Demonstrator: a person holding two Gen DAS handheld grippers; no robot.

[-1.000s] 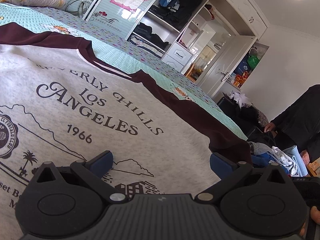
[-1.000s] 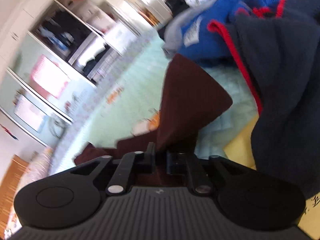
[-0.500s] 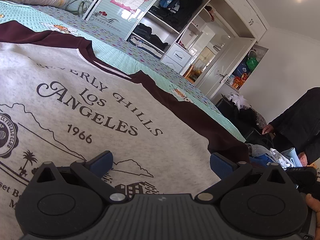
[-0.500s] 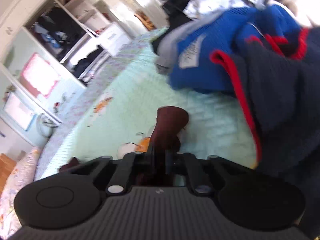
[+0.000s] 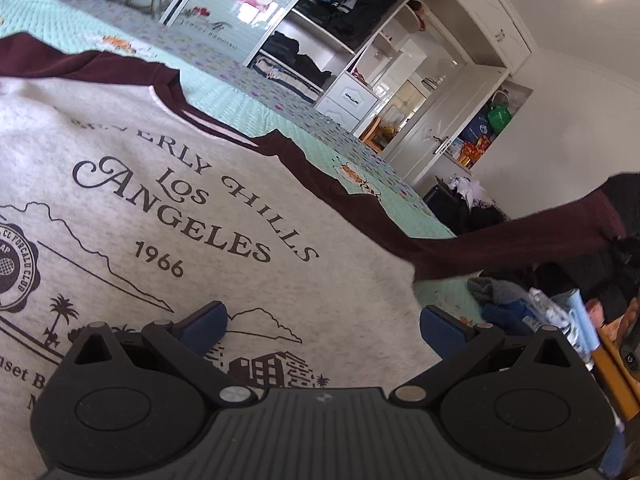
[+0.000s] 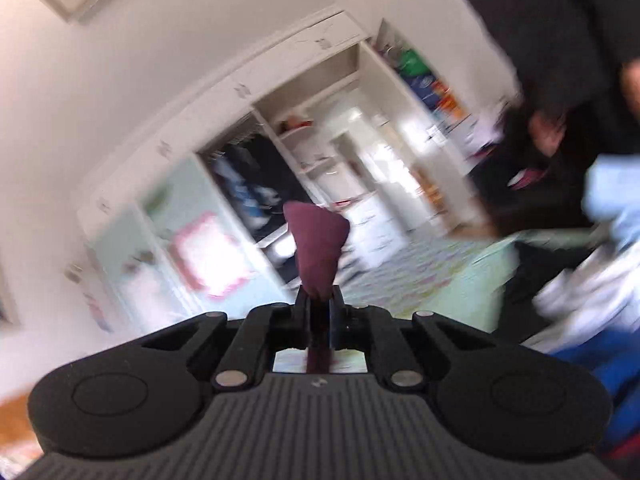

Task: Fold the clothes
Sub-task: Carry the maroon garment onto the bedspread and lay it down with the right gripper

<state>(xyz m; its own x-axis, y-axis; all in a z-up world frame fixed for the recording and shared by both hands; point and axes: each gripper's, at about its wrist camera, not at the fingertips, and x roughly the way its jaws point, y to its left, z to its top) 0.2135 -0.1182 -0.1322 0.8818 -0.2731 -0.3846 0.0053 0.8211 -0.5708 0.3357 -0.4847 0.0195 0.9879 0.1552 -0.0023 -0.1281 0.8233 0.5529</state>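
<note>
- The grey sweatshirt (image 5: 208, 200) was lying flat on the mint green bedspread (image 5: 248, 104), printed side up, and you could read "Beverly Hills Los Angeles 1966" across the chest.
- Maroon trim ran round the neck and both sleeves were maroon as well.
- The left gripper (image 5: 322, 322) hung low over the bottom of the print, its blue pads (image 5: 208, 320) spread wide apart with nothing between them.
- Further right, the maroon sleeve (image 5: 520, 236) was lifted off the bed and stretched out toward the right edge of the left camera's view.
- The right gripper (image 6: 320, 304) had its jaws pressed together on that sleeve's cuff (image 6: 318, 240), and a bunch of maroon fabric poked up past the fingertips.
- A heap of other clothes (image 5: 520, 300), blue and grey stuff, sat by the bed's right edge.
- The open wardrobe (image 5: 360, 20) stood behind it all, and the right camera's view was pretty blurry.
</note>
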